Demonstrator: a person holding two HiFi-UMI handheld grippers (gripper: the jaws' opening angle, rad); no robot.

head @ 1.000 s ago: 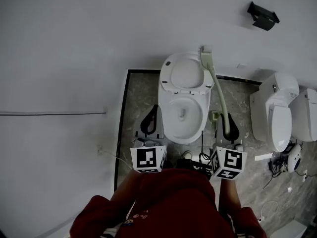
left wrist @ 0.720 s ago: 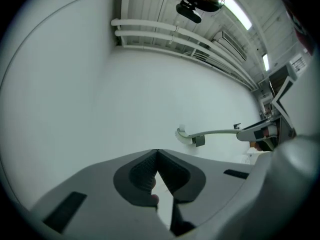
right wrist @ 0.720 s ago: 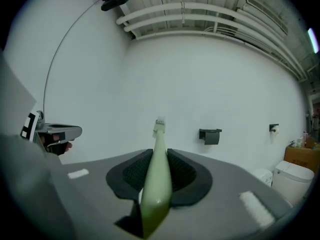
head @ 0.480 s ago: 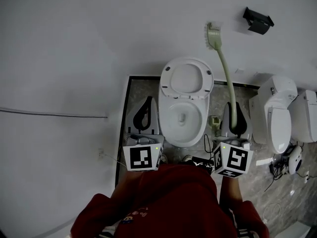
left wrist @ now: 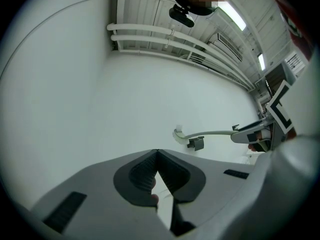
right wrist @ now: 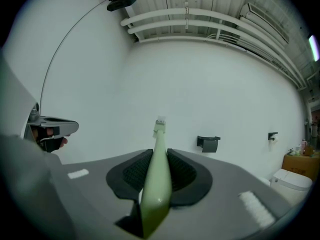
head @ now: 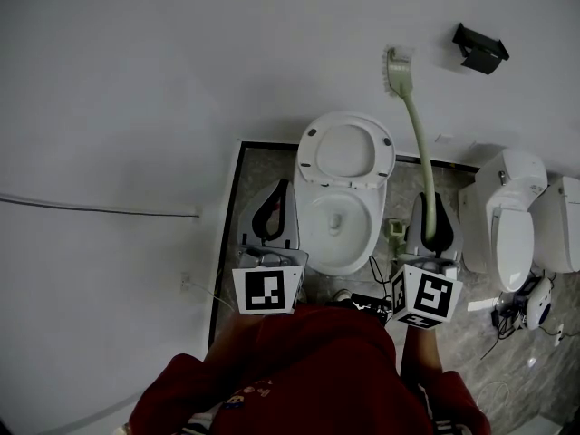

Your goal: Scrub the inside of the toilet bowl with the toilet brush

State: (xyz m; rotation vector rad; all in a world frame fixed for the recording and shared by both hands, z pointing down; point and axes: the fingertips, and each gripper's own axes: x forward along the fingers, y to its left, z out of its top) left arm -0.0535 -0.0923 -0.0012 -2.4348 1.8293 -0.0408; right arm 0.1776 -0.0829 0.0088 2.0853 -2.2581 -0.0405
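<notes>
A white toilet stands with its lid up and its bowl open, straight ahead of me in the head view. My right gripper is shut on the pale green toilet brush by its handle. The brush points up and away, its head held against the white wall, well above the bowl. The left gripper hangs left of the bowl, shut with nothing in it. Its jaws meet at the tips in the left gripper view.
A black paper holder is fixed on the wall at the upper right. A second white toilet stands to the right. Cables and small items lie on the grey floor. A small green object sits beside the bowl.
The brush swung up from over the toilet's lid to the wall above it. Both grippers shifted slightly, the right one outward to the right of the bowl.
</notes>
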